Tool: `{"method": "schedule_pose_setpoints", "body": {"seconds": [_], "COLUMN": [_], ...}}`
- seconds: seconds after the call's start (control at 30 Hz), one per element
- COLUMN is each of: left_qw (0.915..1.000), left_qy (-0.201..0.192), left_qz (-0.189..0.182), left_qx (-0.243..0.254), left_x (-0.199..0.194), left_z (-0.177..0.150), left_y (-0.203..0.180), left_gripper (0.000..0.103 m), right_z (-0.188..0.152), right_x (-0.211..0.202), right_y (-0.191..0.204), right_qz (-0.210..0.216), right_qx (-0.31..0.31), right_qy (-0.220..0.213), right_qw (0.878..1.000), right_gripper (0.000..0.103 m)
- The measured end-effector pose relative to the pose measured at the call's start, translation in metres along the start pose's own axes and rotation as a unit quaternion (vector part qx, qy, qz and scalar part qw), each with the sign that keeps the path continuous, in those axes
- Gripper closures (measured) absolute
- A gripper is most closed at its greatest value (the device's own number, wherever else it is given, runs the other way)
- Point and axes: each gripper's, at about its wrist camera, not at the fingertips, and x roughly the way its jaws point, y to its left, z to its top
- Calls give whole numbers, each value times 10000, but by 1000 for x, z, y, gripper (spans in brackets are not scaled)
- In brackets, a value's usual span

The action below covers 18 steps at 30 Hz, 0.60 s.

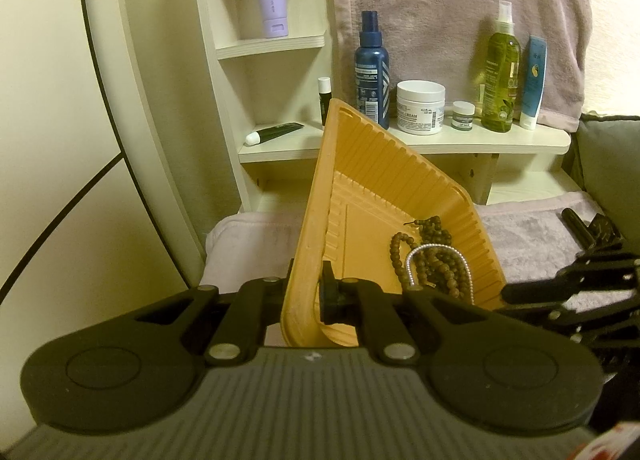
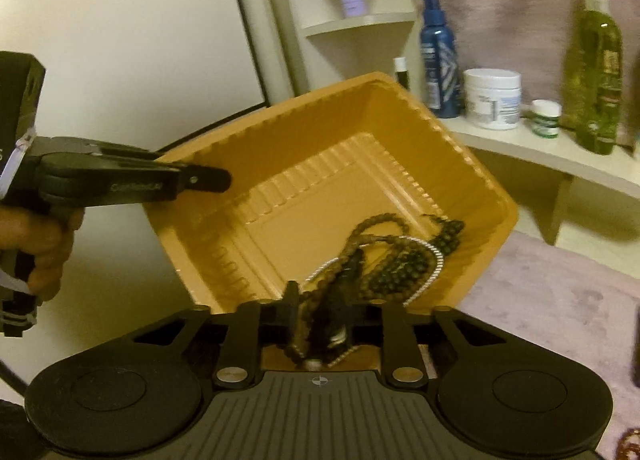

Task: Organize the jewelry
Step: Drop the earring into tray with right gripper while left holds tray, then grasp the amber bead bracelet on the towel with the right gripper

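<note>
Two grippers are working around one orange plastic tray (image 2: pixel 320 164), which is being held tilted above a pinkish towel (image 1: pixel 532 236). Its ribbed side wall is sitting clamped between the left gripper's (image 1: pixel 306 292) pads, one pad inside the tray and one outside, so that gripper is grasping the tray's rim. In the right wrist view a person's hand (image 2: pixel 44 248) is wrapping the left gripper's handle at the left edge.

Several strands are lying heaped in the tray's lower corner: brown beaded necklaces (image 1: pixel 434 256) tangled with a silver chain (image 1: pixel 440 256). The right gripper (image 2: pixel 320 316) is reaching over the tray's near rim; brown beads (image 2: pixel 352 256) and the chain (image 2: pixel 436 260) are draping between its jaws, which are standing slightly parted, and blur is hiding whether the pads are pressing on them, so I cannot tell its grip.

Behind, a shelf (image 1: pixel 480 142) is carrying a blue spray bottle (image 1: pixel 372 72), a white cream jar (image 1: pixel 420 108), a small jar (image 1: pixel 463 114) and a green spray bottle (image 1: pixel 500 72).
</note>
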Motion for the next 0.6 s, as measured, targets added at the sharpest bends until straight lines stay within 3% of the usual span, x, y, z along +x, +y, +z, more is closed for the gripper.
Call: {"method": "schedule_pose_setpoints", "body": {"seconds": [0.13,0.3,0.6], "left_qw": [10000,10000,10000], "left_qy": [-3,-3,-8], "left_qz": [6,4,7], "left_qx": [-1,-3,3], "left_x": [0,0,1], "left_z": [0,0,1], "left_y": [1,1,-2], "left_gripper": [97,97,96], "right_z": [-1,-10,-55], "right_x": [-17,-46,-95], "right_y": [-14,-35,-85], "right_qz": [-415,-1257,-2762], "right_qx": [245,658,1605], "right_qy": [-248,-460,-336], "right_qw": [9985,9888,9470], "right_gripper": [77,76,75]}}
